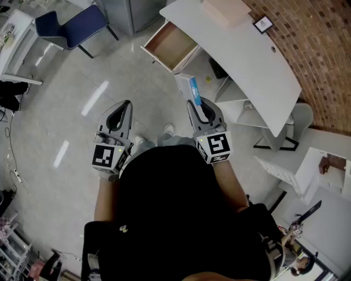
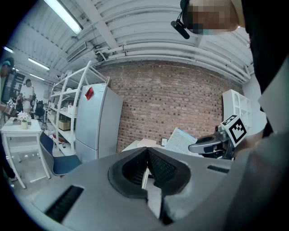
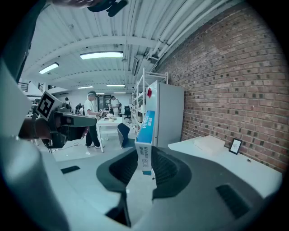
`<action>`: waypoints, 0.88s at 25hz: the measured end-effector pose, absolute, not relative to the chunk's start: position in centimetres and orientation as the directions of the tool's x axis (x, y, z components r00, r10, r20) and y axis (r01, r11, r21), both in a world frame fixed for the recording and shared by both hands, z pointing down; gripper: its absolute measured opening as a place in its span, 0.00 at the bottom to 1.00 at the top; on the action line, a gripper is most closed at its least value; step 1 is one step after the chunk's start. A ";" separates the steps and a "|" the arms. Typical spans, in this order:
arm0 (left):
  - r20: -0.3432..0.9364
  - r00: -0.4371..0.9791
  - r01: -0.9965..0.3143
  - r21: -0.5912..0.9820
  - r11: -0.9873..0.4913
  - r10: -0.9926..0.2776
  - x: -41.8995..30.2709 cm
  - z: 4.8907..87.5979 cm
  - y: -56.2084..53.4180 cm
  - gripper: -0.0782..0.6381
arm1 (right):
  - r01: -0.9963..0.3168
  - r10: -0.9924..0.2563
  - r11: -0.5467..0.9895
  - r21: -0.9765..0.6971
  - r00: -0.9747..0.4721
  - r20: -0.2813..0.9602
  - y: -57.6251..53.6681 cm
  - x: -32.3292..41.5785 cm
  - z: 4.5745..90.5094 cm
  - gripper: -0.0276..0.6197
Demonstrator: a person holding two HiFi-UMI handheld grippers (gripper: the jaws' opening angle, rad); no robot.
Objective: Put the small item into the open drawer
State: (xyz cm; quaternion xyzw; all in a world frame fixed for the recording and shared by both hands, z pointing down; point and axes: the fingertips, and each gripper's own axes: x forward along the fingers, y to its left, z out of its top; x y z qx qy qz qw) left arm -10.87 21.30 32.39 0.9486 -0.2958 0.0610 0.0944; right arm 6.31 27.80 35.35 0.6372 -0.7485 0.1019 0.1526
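Observation:
A small white and blue box (image 1: 189, 88) stands upright between the jaws of my right gripper (image 1: 198, 104), which is shut on it. In the right gripper view the box (image 3: 145, 135) rises out of the right gripper (image 3: 144, 152), pinched at its lower end. The open wooden drawer (image 1: 170, 45) sticks out from the white desk (image 1: 247, 60), ahead of the box and apart from it; its inside looks bare. My left gripper (image 1: 126, 107) hangs beside the right one over the floor, shut with nothing in it. The left gripper view shows the left gripper (image 2: 146, 152) with its pads meeting.
A blue chair (image 1: 71, 24) and a grey cabinet (image 1: 129, 11) stand left of the drawer. On the desk lie a beige box (image 1: 225, 11) and a small picture frame (image 1: 263, 23). White shelves (image 1: 241, 104) sit under the desk. People stand far off (image 3: 92, 115).

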 end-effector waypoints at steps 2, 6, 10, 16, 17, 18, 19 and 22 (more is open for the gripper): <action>0.191 0.815 -0.575 0.139 -0.806 -0.548 -10.1 32.6 21.6 0.11 | -0.985 -0.923 0.171 0.037 -0.147 0.354 28.3 6.8 35.1 0.20; 0.211 0.819 -0.566 0.146 -0.811 -0.534 -8.8 32.9 21.9 0.11 | -0.986 -0.925 0.165 0.036 -0.142 0.352 28.8 7.8 35.0 0.20; 0.222 0.823 -0.558 0.145 -0.817 -0.523 -7.5 33.2 22.1 0.11 | -0.988 -0.929 0.154 0.026 -0.136 0.343 29.1 9.0 35.1 0.20; 0.242 0.824 -0.551 0.129 -0.824 -0.513 -4.2 33.4 22.0 0.11 | -0.989 -0.935 0.144 0.015 -0.131 0.328 29.0 12.0 35.3 0.19; 0.245 0.822 -0.553 0.126 -0.824 -0.514 -3.6 33.4 22.0 0.11 | -0.989 -0.937 0.145 0.013 -0.133 0.324 29.0 12.6 35.4 0.20; 0.248 0.820 -0.555 0.125 -0.822 -0.516 -3.2 33.5 22.0 0.11 | -0.989 -0.937 0.146 0.011 -0.135 0.322 28.9 13.2 35.4 0.20; 0.252 0.817 -0.560 0.125 -0.819 -0.519 -2.7 33.7 22.0 0.11 | -0.989 -0.937 0.146 0.006 -0.137 0.321 28.8 13.9 35.5 0.20; 0.282 0.796 -0.585 0.130 -0.800 -0.536 -2.0 34.7 21.9 0.11 | -0.989 -0.932 0.147 -0.011 -0.142 0.333 28.5 15.4 36.2 0.20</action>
